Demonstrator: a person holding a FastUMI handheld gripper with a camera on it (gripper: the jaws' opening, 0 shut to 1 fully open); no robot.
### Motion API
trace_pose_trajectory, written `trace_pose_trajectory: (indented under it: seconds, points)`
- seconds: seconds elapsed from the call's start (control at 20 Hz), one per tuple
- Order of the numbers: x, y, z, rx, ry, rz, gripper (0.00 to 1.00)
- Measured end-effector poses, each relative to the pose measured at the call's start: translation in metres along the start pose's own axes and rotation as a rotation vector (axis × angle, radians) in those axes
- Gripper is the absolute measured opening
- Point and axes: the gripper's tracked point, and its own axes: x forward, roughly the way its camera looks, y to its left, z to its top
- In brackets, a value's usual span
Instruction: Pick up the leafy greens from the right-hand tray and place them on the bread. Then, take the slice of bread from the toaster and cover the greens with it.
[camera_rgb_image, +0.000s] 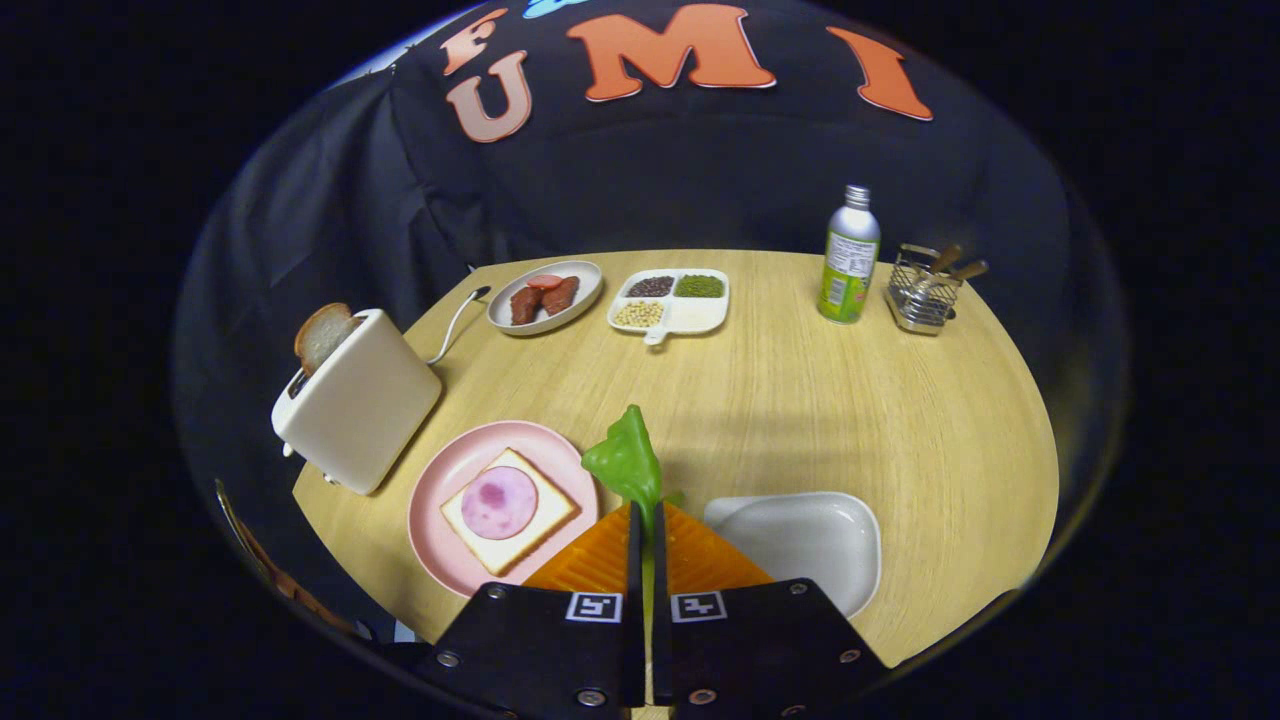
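Note:
My gripper (645, 520) is shut on the leafy greens (627, 462), a bright green leaf that sticks up from between the fingertips, lifted above the table. Just left of the fingers lies a pink plate (440, 480) holding a square slice of bread (508, 512) topped with a round pink slice of ham (499, 502). Right of the fingers sits the white right-hand tray (810, 535), with nothing in it. Further left stands a white toaster (358, 402) with a slice of bread (322, 335) poking out of its slot.
At the far side of the round wooden table (800, 400) are a white oval dish of sausages (545, 296), a divided tray of beans and grains (670, 300), a green bottle with a silver cap (848, 258) and a wire basket (922, 290). The toaster's cord (455, 318) trails back.

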Motion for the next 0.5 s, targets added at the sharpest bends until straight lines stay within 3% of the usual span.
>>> trace_pose_trajectory:
  seconds: [0.25, 0.5]
  points:
    - [0.015, 0.049, 0.007, -0.066, 0.009, 0.089, 0.04]
    - [0.035, 0.079, 0.004, -0.125, 0.037, 0.122, 0.03]
